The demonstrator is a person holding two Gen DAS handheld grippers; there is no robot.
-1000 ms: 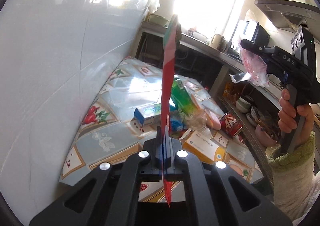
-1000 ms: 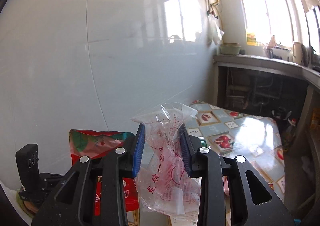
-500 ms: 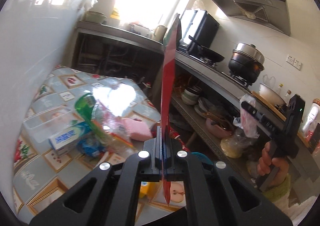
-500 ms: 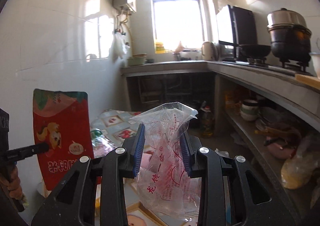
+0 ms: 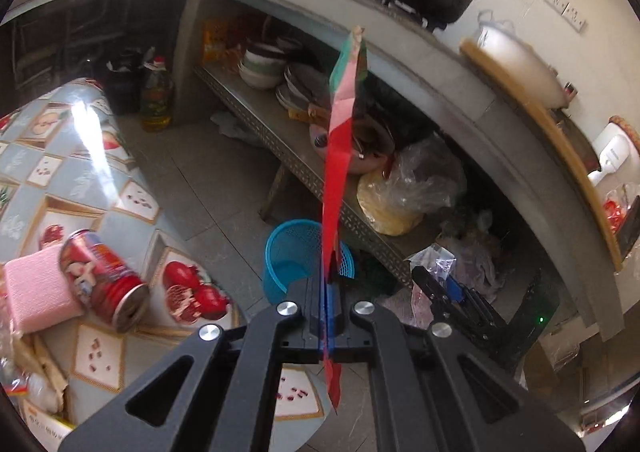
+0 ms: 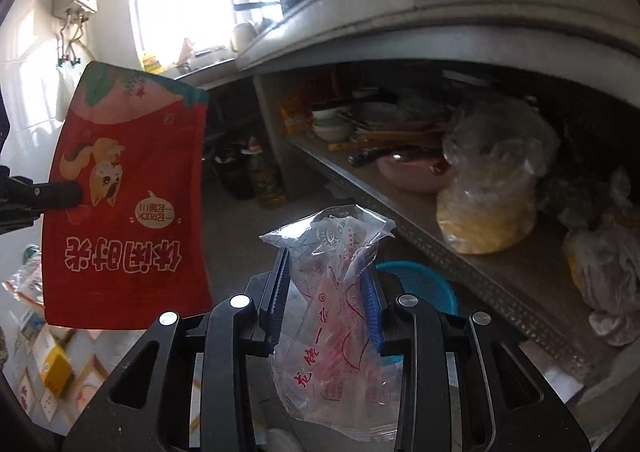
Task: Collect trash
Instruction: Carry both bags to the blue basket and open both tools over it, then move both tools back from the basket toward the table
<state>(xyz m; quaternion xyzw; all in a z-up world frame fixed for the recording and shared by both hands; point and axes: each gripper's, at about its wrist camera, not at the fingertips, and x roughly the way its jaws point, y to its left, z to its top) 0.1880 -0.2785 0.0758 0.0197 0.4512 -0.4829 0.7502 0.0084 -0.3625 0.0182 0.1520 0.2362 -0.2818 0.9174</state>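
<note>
My left gripper [image 5: 328, 316] pinches one red snack pouch [image 5: 338, 172] edge-on, above one blue mesh basket [image 5: 296, 256] on the floor. My right gripper [image 6: 326, 292] clamps one clear crinkled wrapper [image 6: 340, 316]. That's two pieces of trash in hand.

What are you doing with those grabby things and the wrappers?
A person is picking up trash with tongs in each hand. The left tongs are shut on a flat red snack bag. The right tongs are pinching a crinkly clear plastic bag with red writing. Both are held out over the floor near a blue mesh bin by the kitchen shelf. Nothing has been dropped in yet. A red can is lying on the patterned table.
</note>
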